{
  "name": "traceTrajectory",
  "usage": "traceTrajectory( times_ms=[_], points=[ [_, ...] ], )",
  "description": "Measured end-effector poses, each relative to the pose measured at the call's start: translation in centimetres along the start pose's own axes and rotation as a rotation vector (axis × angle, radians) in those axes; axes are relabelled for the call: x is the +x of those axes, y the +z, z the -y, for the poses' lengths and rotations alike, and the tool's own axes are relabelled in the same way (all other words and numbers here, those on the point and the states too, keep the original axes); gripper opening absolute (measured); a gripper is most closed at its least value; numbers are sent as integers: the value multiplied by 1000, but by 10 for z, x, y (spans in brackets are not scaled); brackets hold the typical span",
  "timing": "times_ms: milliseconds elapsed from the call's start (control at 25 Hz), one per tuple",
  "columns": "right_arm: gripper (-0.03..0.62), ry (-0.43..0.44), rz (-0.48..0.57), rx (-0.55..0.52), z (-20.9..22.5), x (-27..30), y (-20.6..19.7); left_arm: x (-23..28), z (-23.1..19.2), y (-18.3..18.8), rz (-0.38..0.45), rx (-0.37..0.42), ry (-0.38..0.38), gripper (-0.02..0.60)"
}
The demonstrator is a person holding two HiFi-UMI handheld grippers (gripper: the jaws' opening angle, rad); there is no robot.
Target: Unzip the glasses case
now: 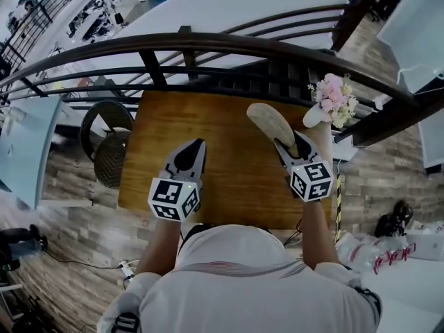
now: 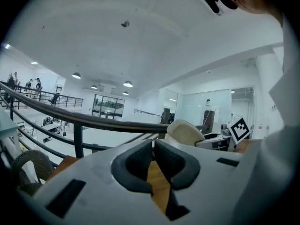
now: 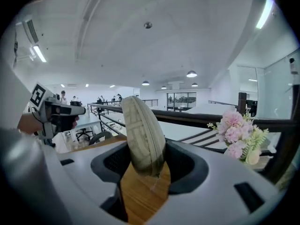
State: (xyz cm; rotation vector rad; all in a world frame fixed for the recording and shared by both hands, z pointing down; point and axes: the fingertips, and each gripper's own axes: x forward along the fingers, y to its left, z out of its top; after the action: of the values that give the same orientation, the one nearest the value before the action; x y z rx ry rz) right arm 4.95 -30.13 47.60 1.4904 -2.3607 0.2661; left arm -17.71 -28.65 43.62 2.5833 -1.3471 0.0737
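Item 1: beige, oval, weave-textured glasses case (image 1: 269, 121). One end is clamped between the fingers of the right gripper (image 1: 286, 146), and the rest juts out beyond them. It is held off the table, over the far right part. Whether the zip is open cannot be made out.
Item 2: left gripper (image 1: 198, 144). Its fingers are pressed together with nothing between them, and it is apart from the case, to its left.
Item 3: brown rectangular wooden table (image 1: 229, 186), below both grippers.
Item 4: pink flower bunch (image 1: 334, 99) in a white vase (image 1: 312, 118), at the table's far right corner.
Item 5: dark curved railing (image 1: 208, 44), beyond the table's far edge.
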Motion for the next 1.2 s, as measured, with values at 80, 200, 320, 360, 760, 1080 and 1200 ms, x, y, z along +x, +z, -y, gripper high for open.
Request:
traceTrajectory(
  times_ms=[80,200,320,360,760,1080,1200],
  points=[
    [281,1,25,12,0,-13,8,3,3,4,10,-3,-15,29],
    [282,1,57,34,1,-28,19,7,10,10,20,-9,-42,29],
    [282,-3,74,49,5,-32,24,10,16,16,32,-3,-59,29],
    [282,-1,75,52,4,-32,24,11,17,17,36,-5,-65,29],
    [282,355,124,244,-63,-34,49,4,61,33,56,-139,-430,175],
    [282,749,85,337,-142,-45,61,-13,93,45,35,-163,-650,318],
    [282,863,40,301,-167,-53,57,-19,104,44,22,-167,-704,324]
  ],
)
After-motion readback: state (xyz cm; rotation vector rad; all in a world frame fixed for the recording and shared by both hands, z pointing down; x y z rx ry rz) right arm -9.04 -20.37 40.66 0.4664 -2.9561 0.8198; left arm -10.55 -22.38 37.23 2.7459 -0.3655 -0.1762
